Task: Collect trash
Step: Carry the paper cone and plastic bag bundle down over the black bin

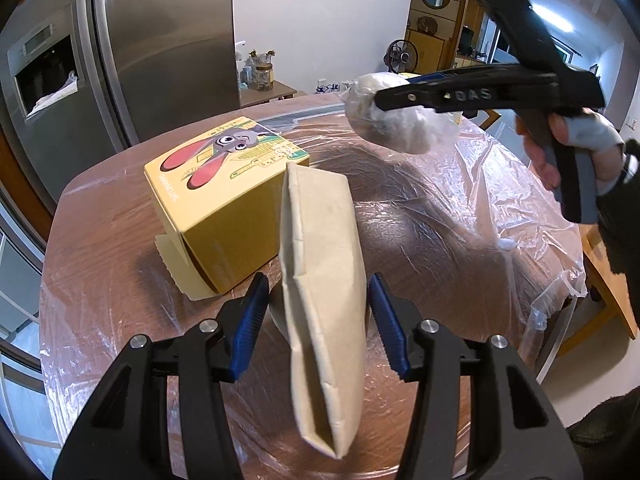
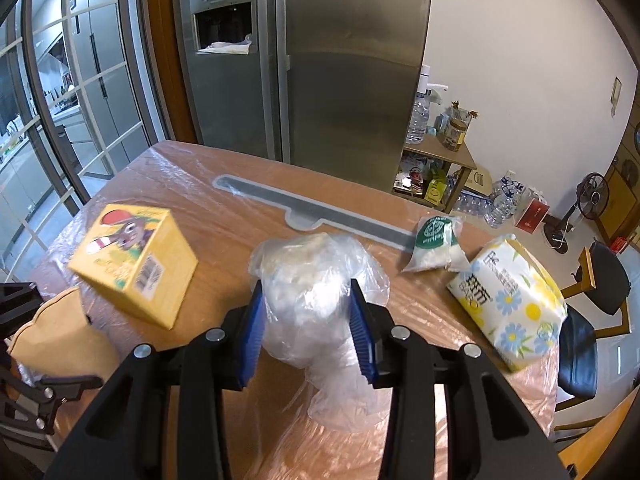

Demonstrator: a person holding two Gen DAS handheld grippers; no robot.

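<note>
A tan paper bag (image 1: 324, 288) stands between the fingers of my left gripper (image 1: 318, 320); the blue pads stand apart from its sides, so the gripper is open. The bag also shows at the left edge of the right wrist view (image 2: 56, 332). My right gripper (image 2: 306, 328) is shut on a crumpled clear plastic bag (image 2: 312, 280) and holds it above the table; the left wrist view shows it (image 1: 394, 120) raised at the upper right. A yellow cartoon-rabbit box (image 1: 224, 200) sits on the table left of the paper bag.
The wooden table (image 2: 224, 216) is covered in clear plastic film. A green-and-white packet (image 2: 434, 248) and a flowered tissue pack (image 2: 516, 300) lie at the right. A steel fridge (image 2: 320, 60) stands behind the table. Chairs (image 2: 600, 280) are at the right.
</note>
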